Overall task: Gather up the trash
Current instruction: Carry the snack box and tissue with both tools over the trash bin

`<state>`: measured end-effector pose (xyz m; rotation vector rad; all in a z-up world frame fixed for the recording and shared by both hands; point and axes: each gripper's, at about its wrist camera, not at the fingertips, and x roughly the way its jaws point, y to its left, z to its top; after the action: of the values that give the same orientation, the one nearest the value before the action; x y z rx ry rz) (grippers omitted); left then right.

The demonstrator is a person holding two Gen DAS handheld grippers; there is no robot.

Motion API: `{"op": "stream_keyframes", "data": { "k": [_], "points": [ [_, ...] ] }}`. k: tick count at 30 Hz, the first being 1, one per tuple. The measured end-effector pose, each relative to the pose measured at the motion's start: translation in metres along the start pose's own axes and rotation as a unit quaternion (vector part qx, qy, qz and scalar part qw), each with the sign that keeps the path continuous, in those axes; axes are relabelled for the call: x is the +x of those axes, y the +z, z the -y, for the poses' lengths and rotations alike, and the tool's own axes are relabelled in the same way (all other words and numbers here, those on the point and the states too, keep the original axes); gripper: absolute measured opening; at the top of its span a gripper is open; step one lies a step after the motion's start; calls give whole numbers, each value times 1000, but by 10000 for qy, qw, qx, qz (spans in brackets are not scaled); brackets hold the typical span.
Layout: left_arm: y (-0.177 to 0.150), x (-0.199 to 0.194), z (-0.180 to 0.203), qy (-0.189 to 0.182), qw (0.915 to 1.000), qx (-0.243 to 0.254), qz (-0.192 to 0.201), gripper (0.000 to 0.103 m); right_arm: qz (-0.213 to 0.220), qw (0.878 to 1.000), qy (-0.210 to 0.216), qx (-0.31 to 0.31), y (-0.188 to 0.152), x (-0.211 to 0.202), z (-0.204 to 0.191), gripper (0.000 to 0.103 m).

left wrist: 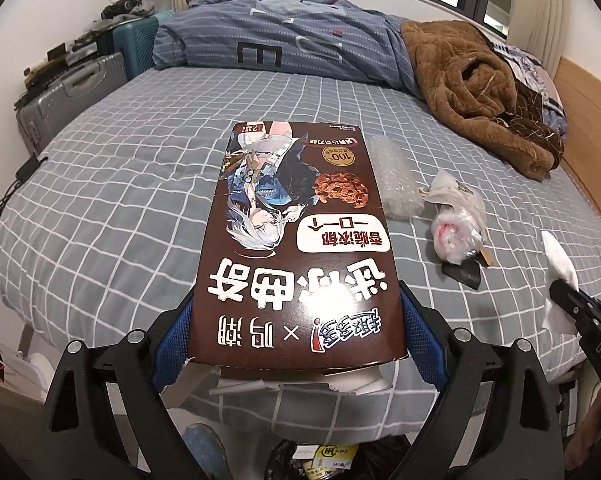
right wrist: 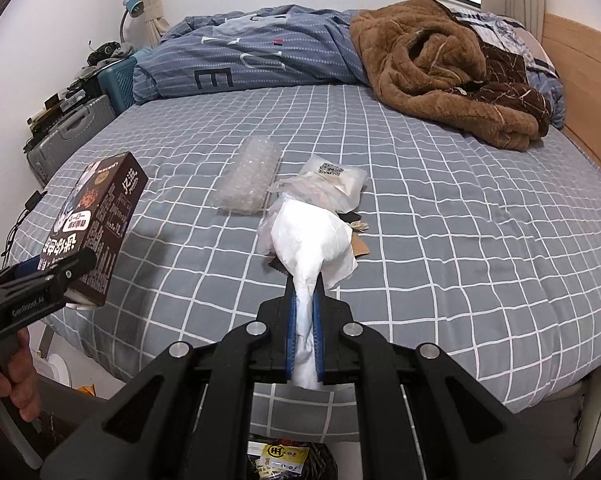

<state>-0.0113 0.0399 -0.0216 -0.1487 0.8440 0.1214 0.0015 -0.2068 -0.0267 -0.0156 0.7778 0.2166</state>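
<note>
Left wrist view: left gripper (left wrist: 298,344) fingers clenched on a brown cookie box (left wrist: 296,240), held above the near edge of the bed (left wrist: 120,184). Right wrist view: right gripper (right wrist: 305,308) fingers clamped on a white crumpled tissue (right wrist: 312,240), lifted over the checked sheet. Bubble wrap (right wrist: 246,182) and a plastic wrapper pile (right wrist: 328,180) lie on the bed just beyond. Brown blanket (right wrist: 440,68) heaped near the headboard
</note>
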Motion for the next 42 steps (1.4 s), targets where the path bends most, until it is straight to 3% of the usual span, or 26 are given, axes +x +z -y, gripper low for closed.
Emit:
{"op": "stream_keyframes", "data": {
  "k": [23, 42],
  "points": [
    [-46, -43, 4, -180, 9998, 56, 11, 88, 122, 9999, 88, -34, -17, -34, -12, 7],
    [-91, -72, 2, -277, 9996, -2, -53, 88, 8, 9997, 206, -89, -60, -63, -35, 7]
  ]
}}
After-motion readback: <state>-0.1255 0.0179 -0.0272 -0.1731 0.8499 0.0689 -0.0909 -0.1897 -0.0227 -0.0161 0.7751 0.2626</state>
